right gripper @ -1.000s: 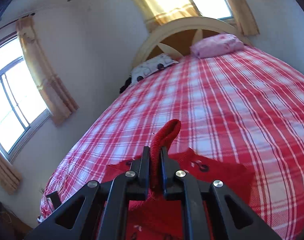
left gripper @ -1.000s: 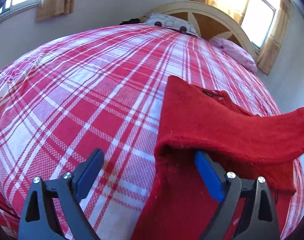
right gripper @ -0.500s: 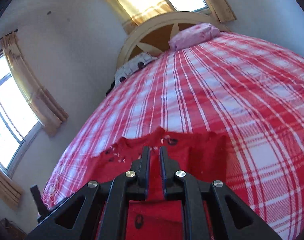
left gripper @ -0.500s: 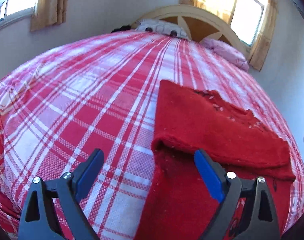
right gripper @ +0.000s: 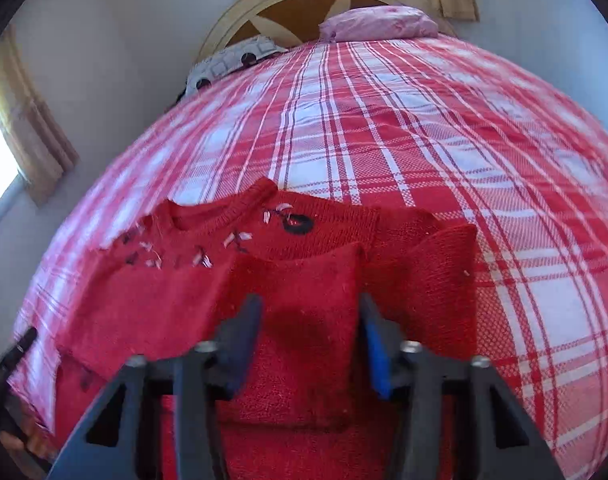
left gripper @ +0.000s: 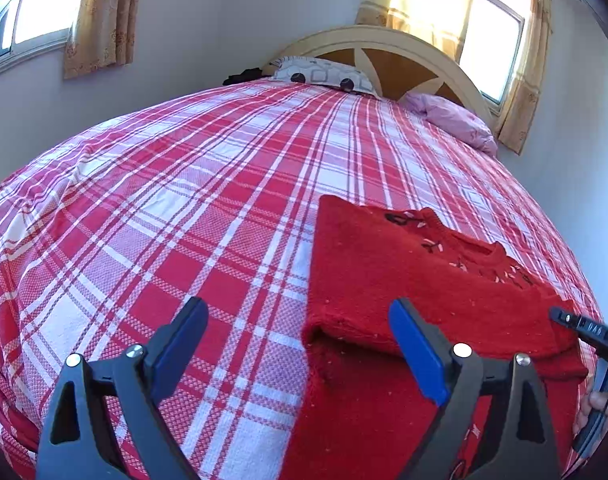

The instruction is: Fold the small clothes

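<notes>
A small red knitted sweater [left gripper: 404,280] with stitched decoration at the neck lies on the plaid bed, one sleeve folded across its front. My left gripper [left gripper: 300,344] is open and empty, hovering at the sweater's left edge, one finger over the bedspread and one over the sweater. In the right wrist view the sweater [right gripper: 264,280] lies flat with its sleeve folded over. My right gripper [right gripper: 310,340] is open and empty just above the folded sleeve. The right gripper's tip also shows at the right edge of the left wrist view [left gripper: 584,328].
The red and white plaid bedspread [left gripper: 184,200] covers the whole bed. A patterned pillow [left gripper: 324,76] and a pink pillow [left gripper: 452,120] lie by the curved headboard [left gripper: 384,44]. Windows with curtains stand on both walls.
My right gripper carried the sleeve across the sweater, lowered it and opened, letting it go. My left gripper stayed open and pulled back slightly.
</notes>
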A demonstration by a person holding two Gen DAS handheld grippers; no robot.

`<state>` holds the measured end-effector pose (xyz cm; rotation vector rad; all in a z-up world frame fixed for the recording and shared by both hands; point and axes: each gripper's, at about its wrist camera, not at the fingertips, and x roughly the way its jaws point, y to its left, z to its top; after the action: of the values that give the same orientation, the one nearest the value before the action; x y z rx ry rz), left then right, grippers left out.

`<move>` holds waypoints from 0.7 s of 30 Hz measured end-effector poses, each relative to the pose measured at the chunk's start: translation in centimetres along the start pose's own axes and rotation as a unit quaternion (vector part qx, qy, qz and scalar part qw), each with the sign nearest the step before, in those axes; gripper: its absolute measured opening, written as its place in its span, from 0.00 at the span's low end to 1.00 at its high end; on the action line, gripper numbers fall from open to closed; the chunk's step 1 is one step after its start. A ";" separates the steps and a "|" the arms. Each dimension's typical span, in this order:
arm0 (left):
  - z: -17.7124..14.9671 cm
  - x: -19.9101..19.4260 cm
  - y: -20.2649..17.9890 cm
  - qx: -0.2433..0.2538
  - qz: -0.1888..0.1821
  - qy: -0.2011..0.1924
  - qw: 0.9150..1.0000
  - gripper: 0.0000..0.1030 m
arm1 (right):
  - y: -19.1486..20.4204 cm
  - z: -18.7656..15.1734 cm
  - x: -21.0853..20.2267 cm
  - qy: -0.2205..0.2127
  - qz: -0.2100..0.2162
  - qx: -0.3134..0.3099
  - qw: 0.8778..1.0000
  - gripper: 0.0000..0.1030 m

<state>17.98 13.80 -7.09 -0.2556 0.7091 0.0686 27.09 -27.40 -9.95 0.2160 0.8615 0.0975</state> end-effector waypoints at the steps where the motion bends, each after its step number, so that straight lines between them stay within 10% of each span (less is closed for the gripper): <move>1: 0.0 0.0 0.3 -0.005 0.002 0.002 1.000 0.92 | 0.4 0.0 0.0 0.001 -0.015 -0.014 1.000 0.12; 14: 1.4 -0.1 1.2 -0.025 0.017 -0.015 0.999 0.92 | 1.7 0.6 -9.2 -0.130 -0.030 -0.050 0.990 0.09; 21: 1.4 1.0 -1.5 0.005 0.008 -0.004 1.000 0.92 | -1.8 -2.2 -4.2 -0.050 -0.040 -0.004 0.998 0.09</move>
<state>19.83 12.64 -6.41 -0.2398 0.7030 0.0806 22.71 -29.55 -8.62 0.1774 0.7692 0.0150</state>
